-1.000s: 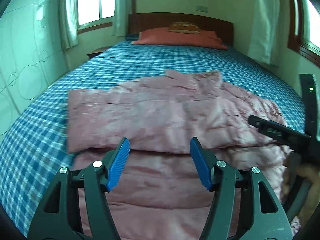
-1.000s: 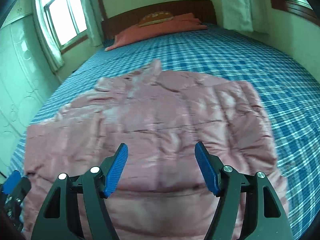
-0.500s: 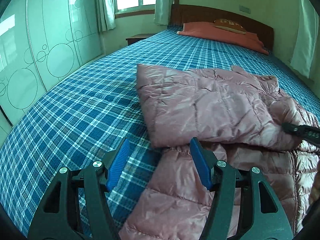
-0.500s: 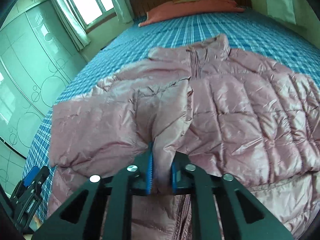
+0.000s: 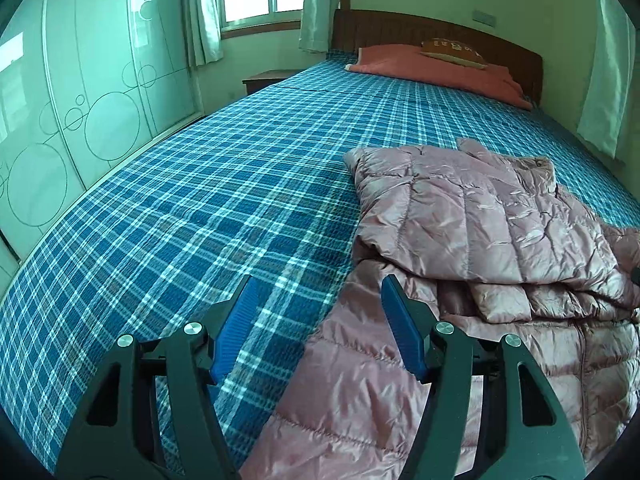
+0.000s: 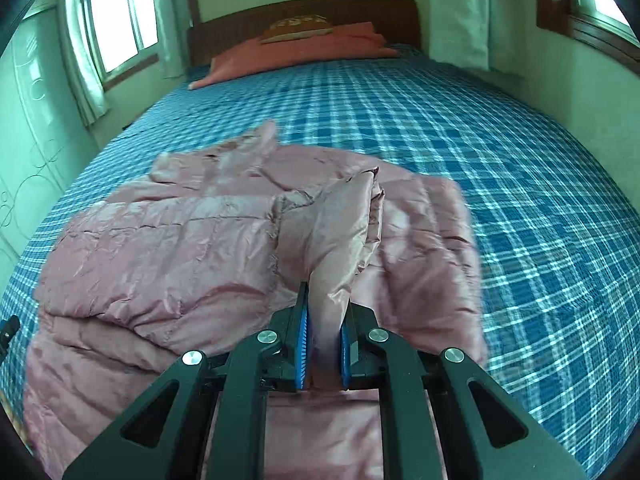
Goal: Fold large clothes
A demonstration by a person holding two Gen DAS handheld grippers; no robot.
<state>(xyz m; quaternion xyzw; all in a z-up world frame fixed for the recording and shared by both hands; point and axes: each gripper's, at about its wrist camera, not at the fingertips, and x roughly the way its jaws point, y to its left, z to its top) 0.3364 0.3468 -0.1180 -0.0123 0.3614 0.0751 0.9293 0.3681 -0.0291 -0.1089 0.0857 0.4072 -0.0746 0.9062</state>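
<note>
A pink quilted down jacket (image 5: 480,240) lies on the blue plaid bed (image 5: 200,220), with one sleeve folded across its body. My left gripper (image 5: 318,324) hovers open over the jacket's left lower edge, one blue pad above the sheet and the other above the fabric, nothing pinched. In the right wrist view the jacket (image 6: 160,248) fills the near half of the bed (image 6: 520,160). My right gripper (image 6: 324,344) is shut on a raised fold of the jacket, which stands up from between the pads. The tip of the other gripper shows at the far left edge.
A red pillow (image 5: 432,68) with a small brown cushion lies at the wooden headboard (image 5: 420,28). A glass-fronted wardrobe (image 5: 80,92) runs along the bed's left side. Curtained windows and a small nightstand (image 5: 268,78) stand at the back.
The right gripper went from open above the jacket to shut on a fold of it and lifted that fold. The left gripper swung left to the jacket's edge, still open.
</note>
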